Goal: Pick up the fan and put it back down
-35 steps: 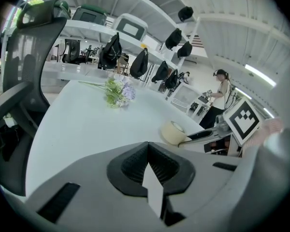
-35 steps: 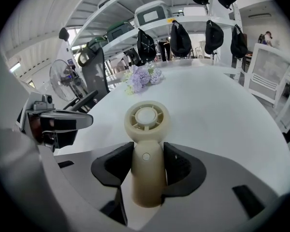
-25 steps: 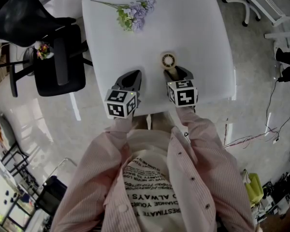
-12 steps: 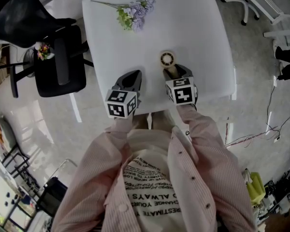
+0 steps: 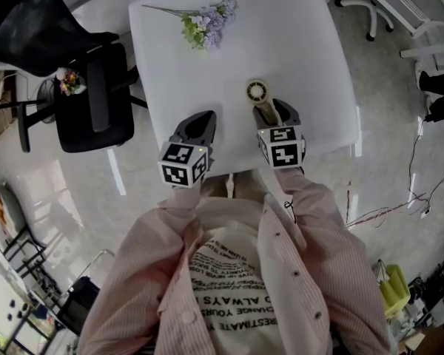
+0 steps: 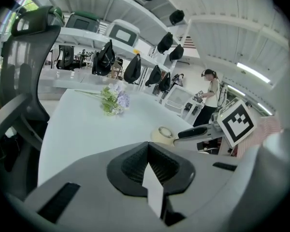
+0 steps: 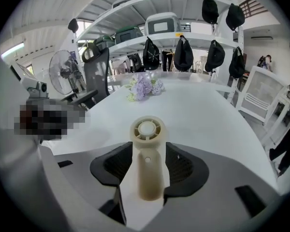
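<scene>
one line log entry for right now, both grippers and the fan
left gripper: shut, empty | right gripper: jaws just opening, fan handle between them | fan: lying on table

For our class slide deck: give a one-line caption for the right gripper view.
Right gripper, fingers just eased wider, straddles the cream fan lying on the white table.
</scene>
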`<state>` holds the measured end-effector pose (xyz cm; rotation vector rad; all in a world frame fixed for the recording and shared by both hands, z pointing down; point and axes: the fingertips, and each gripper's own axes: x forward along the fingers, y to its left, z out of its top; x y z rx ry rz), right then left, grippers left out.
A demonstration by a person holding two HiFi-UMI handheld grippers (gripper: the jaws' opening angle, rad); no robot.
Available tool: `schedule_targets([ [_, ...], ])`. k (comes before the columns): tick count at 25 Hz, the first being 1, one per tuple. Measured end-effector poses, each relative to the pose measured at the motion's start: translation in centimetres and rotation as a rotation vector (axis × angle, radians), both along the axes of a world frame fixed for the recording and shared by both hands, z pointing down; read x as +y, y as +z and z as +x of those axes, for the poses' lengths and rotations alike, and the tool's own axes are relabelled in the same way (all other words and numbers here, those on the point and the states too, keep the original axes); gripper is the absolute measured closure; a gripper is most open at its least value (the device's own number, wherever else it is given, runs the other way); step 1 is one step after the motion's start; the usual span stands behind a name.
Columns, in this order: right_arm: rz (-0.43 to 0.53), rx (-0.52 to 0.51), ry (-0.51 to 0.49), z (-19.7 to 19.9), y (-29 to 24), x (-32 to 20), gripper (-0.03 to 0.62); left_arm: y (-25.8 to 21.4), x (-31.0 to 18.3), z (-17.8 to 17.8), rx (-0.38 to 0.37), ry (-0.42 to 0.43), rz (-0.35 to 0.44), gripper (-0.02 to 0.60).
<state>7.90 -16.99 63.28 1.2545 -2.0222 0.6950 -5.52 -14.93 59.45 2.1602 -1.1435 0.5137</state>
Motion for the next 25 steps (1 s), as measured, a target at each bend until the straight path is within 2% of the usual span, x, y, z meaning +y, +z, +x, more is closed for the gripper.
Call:
schedule_targets([
  [4,0.047,-0.033,0.009,0.2,-2.2,0.1,0.401,-2.3,-0.3,-0.4,0.014,0.01,0.043,0.58],
  [7,0.068,-0.06,0.017,0.3,-3.8,0.2,0.493,-4.0,-0.6,-0.3,0.026,0.017,0.079,0.58],
  [10,0.089,-0.084,0.028,0.6,-5.7,0.3,0.551,-5.7,-0.7,0.0,0.039,0.027,0.109,0.58],
  [13,0.114,-0.098,0.028,0.8,-7.6,0.1,0.576,-7.5,-1.4,0.3,0.055,0.039,0.146,0.58],
  [20,0.162,-0.176,0.01,0.7,-11.8,0.4,0.591,-11.7,-2.1,0.2,0.081,0.046,0.235,0.58],
  [25,0.218,-0.238,0.022,1.0,-14.8,0.0,0.592,-14.5,-2.9,-0.7,0.064,0.042,0.311,0.58],
])
